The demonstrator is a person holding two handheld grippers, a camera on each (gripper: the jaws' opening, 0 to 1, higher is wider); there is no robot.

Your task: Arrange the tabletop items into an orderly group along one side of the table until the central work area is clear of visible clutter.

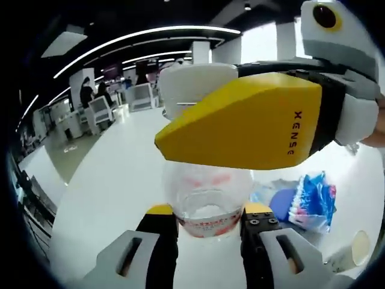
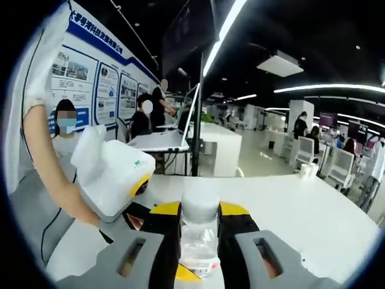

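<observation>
A clear plastic bottle with a red-printed label stands between the jaws of my left gripper, which is shut on its body. My right gripper, yellow and white, reaches in from the right just above and covers the bottle's top. In the right gripper view the same bottle, with its white cap, sits between the jaws of my right gripper, shut on its upper part. My left gripper shows at the lower left there, held by a person's arm.
On the white table, a blue snack packet lies to the right beside a blue round item. A paper cup stands at the lower right. People, chairs and a desk with a laptop lie beyond the table.
</observation>
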